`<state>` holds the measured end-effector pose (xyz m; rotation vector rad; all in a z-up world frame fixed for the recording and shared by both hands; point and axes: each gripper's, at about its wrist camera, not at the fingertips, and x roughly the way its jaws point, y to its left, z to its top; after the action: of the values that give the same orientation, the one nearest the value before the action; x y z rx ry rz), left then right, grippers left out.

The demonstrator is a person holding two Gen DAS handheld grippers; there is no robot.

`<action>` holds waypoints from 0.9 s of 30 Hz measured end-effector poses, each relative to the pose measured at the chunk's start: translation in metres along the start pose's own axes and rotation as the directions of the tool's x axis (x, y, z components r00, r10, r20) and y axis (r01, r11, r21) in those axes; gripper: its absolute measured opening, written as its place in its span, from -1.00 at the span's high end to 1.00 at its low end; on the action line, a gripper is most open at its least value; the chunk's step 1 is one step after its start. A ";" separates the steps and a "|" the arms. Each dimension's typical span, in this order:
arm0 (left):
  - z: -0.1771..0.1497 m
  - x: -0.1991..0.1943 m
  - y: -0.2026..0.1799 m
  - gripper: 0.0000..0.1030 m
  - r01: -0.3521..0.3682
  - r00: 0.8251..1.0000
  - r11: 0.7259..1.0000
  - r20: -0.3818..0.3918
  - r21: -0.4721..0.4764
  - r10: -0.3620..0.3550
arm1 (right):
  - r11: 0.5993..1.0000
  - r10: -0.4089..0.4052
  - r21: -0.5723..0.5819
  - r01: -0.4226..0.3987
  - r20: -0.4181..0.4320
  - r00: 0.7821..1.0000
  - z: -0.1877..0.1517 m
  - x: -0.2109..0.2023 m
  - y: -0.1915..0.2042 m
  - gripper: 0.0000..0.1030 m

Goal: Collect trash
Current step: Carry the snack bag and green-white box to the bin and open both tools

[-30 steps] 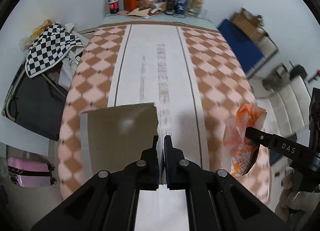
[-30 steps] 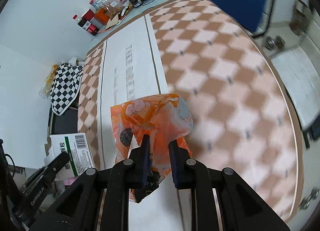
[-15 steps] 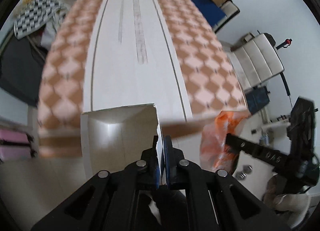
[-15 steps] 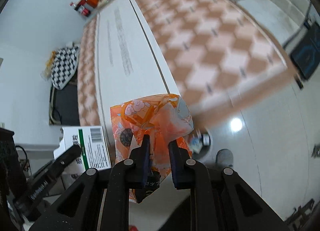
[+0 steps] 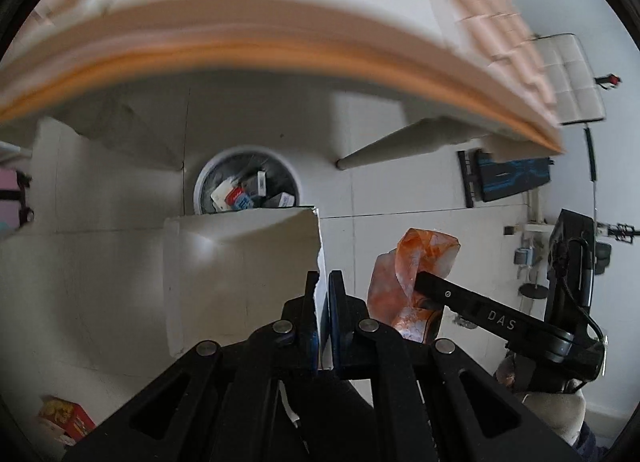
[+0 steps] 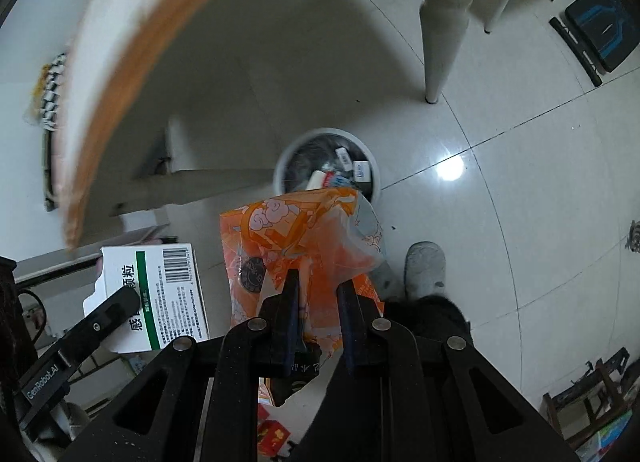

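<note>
Trash fills both my grips: the flattened carton (image 5: 240,274) pinched thin by one edge in my left gripper (image 5: 323,286), the orange wrapper (image 6: 304,246) bunched between the narrow jaws of my right gripper (image 6: 318,294). Both point steeply down at the bin (image 5: 198,189), which stands on the floor tiles (image 6: 500,201) just past the table edge (image 5: 280,49). Seen from either hand, the bin lies straight ahead beyond the held piece. I judge neither hand clearly nearer.

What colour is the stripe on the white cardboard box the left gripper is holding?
Green, running beside the barcode on the white cardboard box; the right wrist view shows it best.
</note>
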<state>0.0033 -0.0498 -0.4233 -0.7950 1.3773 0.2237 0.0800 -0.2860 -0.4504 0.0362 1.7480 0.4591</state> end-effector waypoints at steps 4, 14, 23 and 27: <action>0.020 0.065 0.029 0.96 -0.015 1.000 0.998 -0.025 -0.062 0.014 | 1.000 0.001 0.012 -0.001 -0.030 1.000 0.025 0.063 -0.018 0.64; 0.064 0.205 0.108 0.85 -0.053 0.993 0.988 -0.111 -0.143 0.037 | 0.999 -0.040 -0.008 0.039 -0.067 0.997 0.089 0.220 -0.033 0.63; 0.052 0.213 0.148 -0.82 -0.123 0.990 0.979 -0.087 -0.164 0.110 | 1.000 -0.023 -0.009 0.022 -0.114 0.993 0.105 0.305 -0.030 0.14; 0.041 0.199 0.158 -0.82 -0.191 0.981 0.966 -0.056 -0.172 0.184 | 0.999 -0.007 -0.039 0.003 -0.103 0.995 0.098 0.308 -0.026 -0.82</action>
<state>-0.0120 0.0305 -0.6673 -0.8188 1.4853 0.4857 0.1065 -0.1990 -0.7619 -0.0198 1.8397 0.4981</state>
